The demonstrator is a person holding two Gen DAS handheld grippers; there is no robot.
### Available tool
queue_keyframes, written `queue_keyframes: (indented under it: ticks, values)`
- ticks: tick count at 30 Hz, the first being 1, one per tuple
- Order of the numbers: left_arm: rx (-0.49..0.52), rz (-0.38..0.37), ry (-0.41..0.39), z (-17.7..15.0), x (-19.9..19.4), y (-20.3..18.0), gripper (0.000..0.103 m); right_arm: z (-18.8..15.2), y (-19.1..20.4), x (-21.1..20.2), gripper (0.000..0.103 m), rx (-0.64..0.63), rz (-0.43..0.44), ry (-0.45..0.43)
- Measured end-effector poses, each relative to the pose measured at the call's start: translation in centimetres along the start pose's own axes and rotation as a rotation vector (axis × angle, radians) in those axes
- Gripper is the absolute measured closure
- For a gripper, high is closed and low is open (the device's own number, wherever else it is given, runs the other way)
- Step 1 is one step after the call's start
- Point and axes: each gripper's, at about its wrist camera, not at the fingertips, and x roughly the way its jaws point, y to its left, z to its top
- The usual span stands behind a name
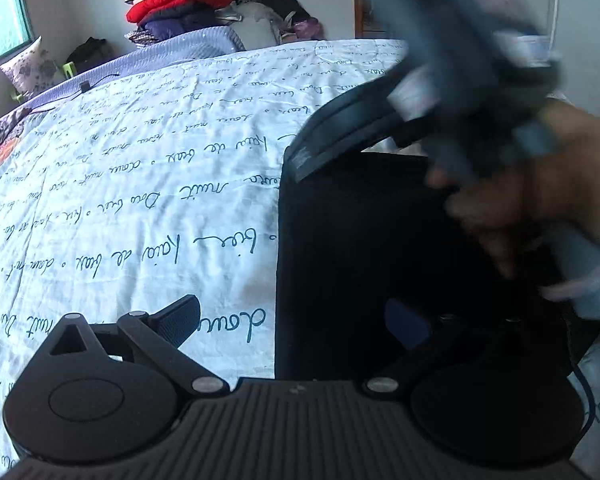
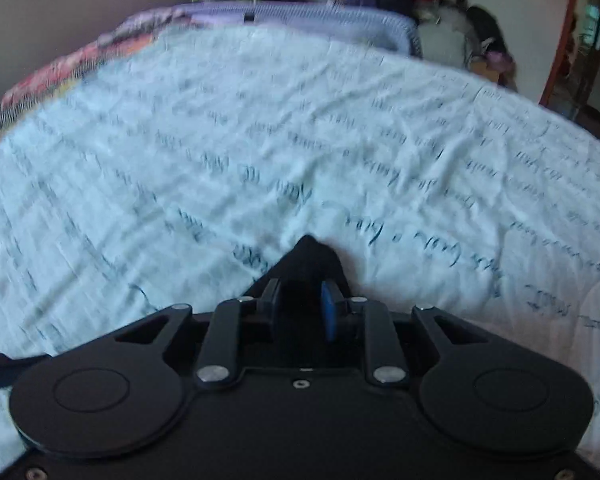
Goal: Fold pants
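The black pants point(image 1: 360, 240) lie folded as a dark rectangle on the bed sheet point(image 1: 140, 200), at the right of the left wrist view. My left gripper point(image 1: 296, 324) is open and empty, with its jaws spread over the pants' left edge. The right gripper's body point(image 1: 440, 60), blurred, and the hand holding it are above the pants' far right part. In the right wrist view my right gripper point(image 2: 302, 304) is shut on a bunched corner of the black pants point(image 2: 310, 256), held above the sheet point(image 2: 260, 140).
The bed is covered by a pale blue sheet with dark handwriting print. A lilac blanket point(image 1: 188, 46) lies along the far edge. A pile of clothes with a red jacket point(image 1: 180, 0) stands behind it. A window point(image 1: 4, 16) is at the far left.
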Motion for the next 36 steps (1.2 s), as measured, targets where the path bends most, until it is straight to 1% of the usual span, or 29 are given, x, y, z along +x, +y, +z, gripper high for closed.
queue_keyframes:
  ticks: [3, 6, 7, 9, 11, 13, 15, 17, 19, 22, 25, 27, 28, 30, 33, 36]
  values:
    - [-0.013, -0.023, -0.017, 0.3, -0.7, -0.1, 0.003, -0.8, -0.5, -4.0, 0.080, 0.013, -0.029, -0.061]
    - [-0.029, -0.071, -0.043, 0.6, -1.7, -0.5, 0.003, -3.1, -1.6, -8.4, 0.079, 0.046, -0.067, -0.103]
    - [-0.028, -0.089, -0.046, 0.6, -1.8, -0.7, 0.003, -4.1, -2.1, -9.8, 0.077, 0.057, -0.084, -0.112]
    - [-0.014, -0.108, -0.041, 0.6, -1.8, -1.3, 0.003, -6.2, -3.0, -12.1, 0.074, 0.072, -0.115, -0.108]
    - [0.006, -0.093, -0.022, 0.4, -1.4, -2.0, 0.003, -8.4, -3.7, -13.5, 0.067, 0.088, -0.152, -0.096]
    - [0.021, -0.091, 0.006, 0.2, -0.7, -2.5, 0.003, -10.6, -4.6, -14.4, 0.062, 0.122, -0.196, -0.078]
    - [0.010, -0.095, 0.031, -0.1, 0.2, -2.6, 0.002, -12.5, -5.4, -14.7, 0.062, 0.160, -0.227, -0.059]
    - [-0.018, -0.102, 0.048, -0.3, 0.7, -2.4, 0.001, -14.0, -6.2, -14.3, 0.062, 0.193, -0.232, -0.043]
    - [-0.047, -0.114, 0.064, -0.3, 1.0, -2.0, 0.001, -14.9, -6.3, -13.8, 0.061, 0.193, -0.264, -0.035]
    - [-0.071, -0.113, 0.079, -0.1, 0.9, -1.6, 0.001, -14.8, -6.1, -14.6, 0.061, 0.216, -0.278, -0.069]
    - [-0.068, -0.096, 0.076, 0.0, 0.8, -1.6, 0.001, -14.4, -5.4, -15.7, 0.060, 0.211, -0.272, -0.114]
    - [-0.063, -0.087, 0.072, 0.0, 0.7, -1.8, 0.001, -14.5, -5.1, -15.6, 0.059, 0.199, -0.259, -0.106]
    - [-0.060, -0.082, 0.071, 0.1, 0.6, -1.9, 0.001, -14.7, -5.1, -15.1, 0.059, 0.193, -0.262, -0.085]
    - [-0.049, -0.075, 0.064, 0.1, 0.5, -2.1, 0.001, -15.6, -5.3, -14.3, 0.057, 0.185, -0.285, -0.058]
    - [-0.031, -0.060, 0.055, 0.0, 0.3, -2.4, 0.001, -15.8, -5.7, -14.7, 0.057, 0.220, -0.291, -0.071]
    - [-0.027, -0.053, 0.051, -0.2, 0.1, -2.6, 0.001, -15.7, -5.3, -15.5, 0.056, 0.230, -0.294, -0.104]
